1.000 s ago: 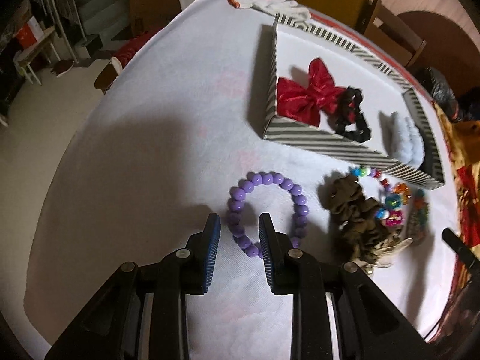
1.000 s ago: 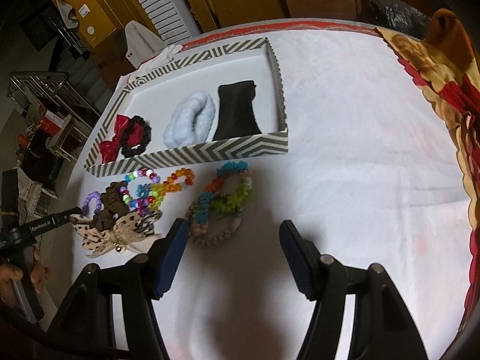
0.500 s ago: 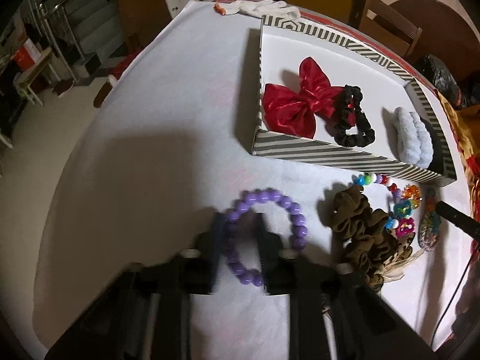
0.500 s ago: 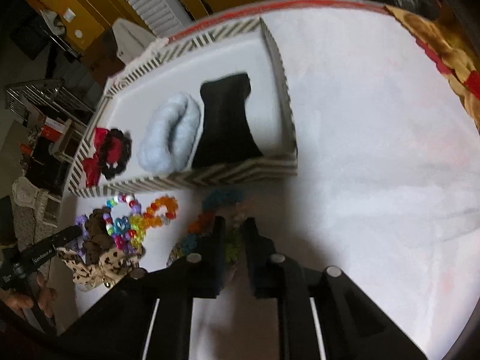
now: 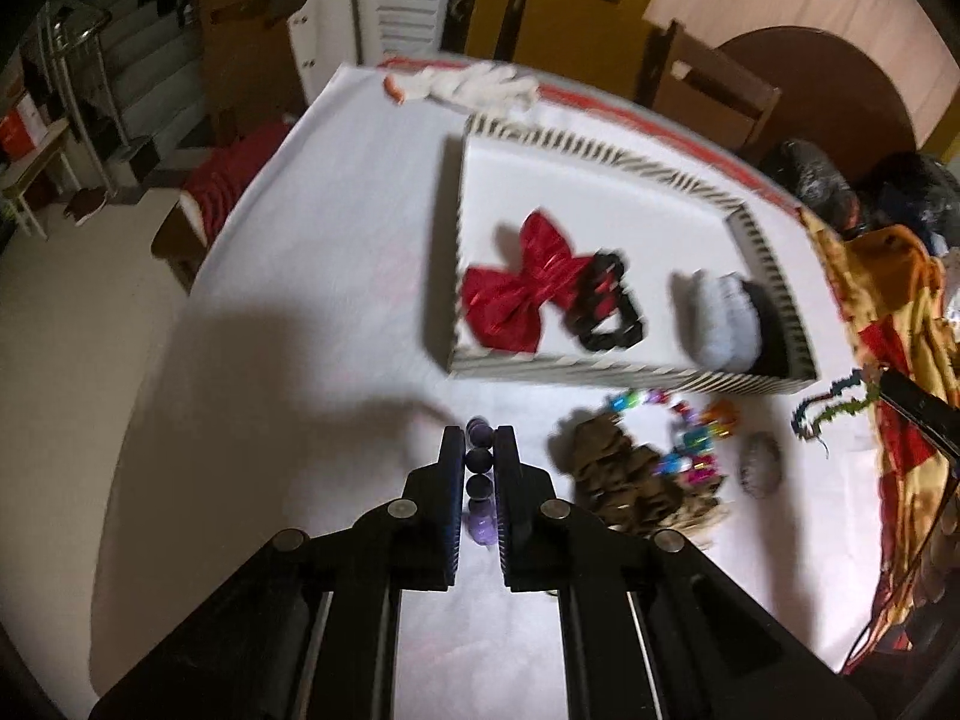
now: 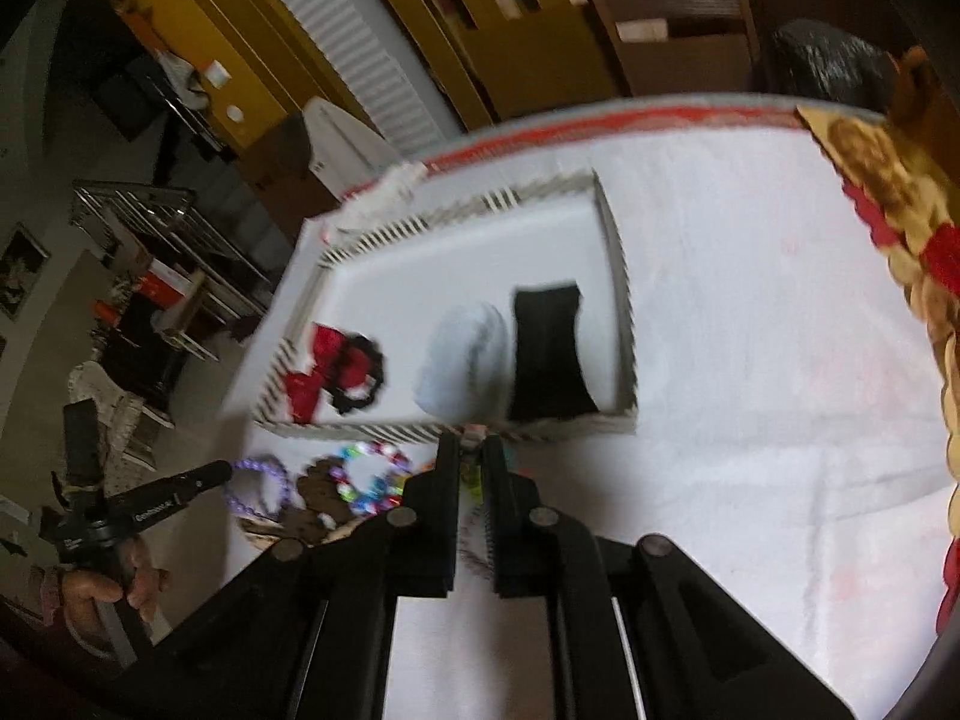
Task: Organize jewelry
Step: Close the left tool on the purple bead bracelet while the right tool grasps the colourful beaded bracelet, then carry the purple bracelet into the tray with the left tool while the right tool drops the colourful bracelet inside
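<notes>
The left gripper (image 5: 480, 450) is clamped on the purple bead bracelet (image 5: 479, 468), its beads stacked in a line between the pads and lifted clear of the white tablecloth (image 5: 288, 312), in front of the near wall of the striped tray (image 5: 600, 373); its jaws have just been closing, with the bracelet between them. The right gripper (image 6: 471, 456) is pressed together on a thin strand of coloured beads (image 6: 473, 468), green and pale bits showing in the narrow gap, directly before the tray's near wall; from the left wrist view this teal and green strand (image 5: 831, 405) hangs from its tip, off the tray's right front corner. Just in front of the tray lie a brown scrunchie (image 5: 618, 468) and a multicoloured bead bracelet (image 5: 690, 444), touching each other; a greyish piece (image 5: 761, 465) lies just to their right, too blurred to name. Inside the tray, along its near wall, sit a red bow (image 5: 522, 294), a black scrunchie (image 5: 612, 315) overlapping it, a pale blue scrunchie (image 5: 723, 324) and a black band (image 6: 549, 354) by the right wall. Beyond the tray's far left corner lies a white cloth (image 5: 474, 87).
</notes>
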Demonstrator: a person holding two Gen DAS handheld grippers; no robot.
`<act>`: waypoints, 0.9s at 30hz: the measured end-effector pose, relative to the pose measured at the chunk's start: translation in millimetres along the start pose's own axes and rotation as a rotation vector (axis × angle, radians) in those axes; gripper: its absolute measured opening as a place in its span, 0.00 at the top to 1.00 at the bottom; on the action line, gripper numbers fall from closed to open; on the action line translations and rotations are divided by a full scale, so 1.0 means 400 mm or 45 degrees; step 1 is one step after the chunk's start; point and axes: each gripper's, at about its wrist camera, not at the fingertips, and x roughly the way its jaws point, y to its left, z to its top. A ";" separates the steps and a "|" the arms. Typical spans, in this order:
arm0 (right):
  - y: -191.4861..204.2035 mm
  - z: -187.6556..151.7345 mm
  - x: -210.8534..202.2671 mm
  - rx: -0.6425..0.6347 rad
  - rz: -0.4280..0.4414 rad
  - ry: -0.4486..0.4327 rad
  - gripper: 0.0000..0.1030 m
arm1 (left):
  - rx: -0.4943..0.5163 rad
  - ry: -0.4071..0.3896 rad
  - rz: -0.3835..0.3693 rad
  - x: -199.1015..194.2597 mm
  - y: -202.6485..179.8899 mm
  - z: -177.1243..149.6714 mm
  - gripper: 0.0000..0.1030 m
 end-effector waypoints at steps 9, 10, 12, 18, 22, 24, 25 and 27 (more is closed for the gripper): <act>0.051 0.073 -0.086 -0.075 0.005 -0.079 0.93 | 0.084 -0.090 -0.040 -0.071 -0.065 0.088 0.97; 0.054 0.082 -0.086 -0.081 0.004 -0.079 0.93 | 0.092 -0.096 -0.040 -0.073 -0.072 0.096 0.97; 0.059 0.095 -0.085 -0.095 0.001 -0.079 0.93 | 0.115 -0.105 -0.042 -0.073 -0.091 0.112 0.97; 0.072 0.142 -0.069 -0.128 -0.012 -0.074 0.93 | 0.184 -0.122 -0.015 -0.051 -0.156 0.172 0.97; 0.074 0.178 -0.036 -0.151 -0.036 -0.054 0.93 | 0.211 -0.118 -0.005 -0.026 -0.187 0.215 0.97; 0.075 0.198 -0.015 -0.159 -0.040 -0.043 0.93 | 0.222 -0.116 0.001 -0.012 -0.202 0.232 0.97; 0.075 0.209 -0.003 -0.161 -0.043 -0.039 0.93 | 0.228 -0.113 0.006 0.000 -0.211 0.245 0.97; 0.077 0.227 0.019 -0.163 -0.041 -0.029 0.93 | 0.231 -0.108 0.011 0.018 -0.222 0.262 0.97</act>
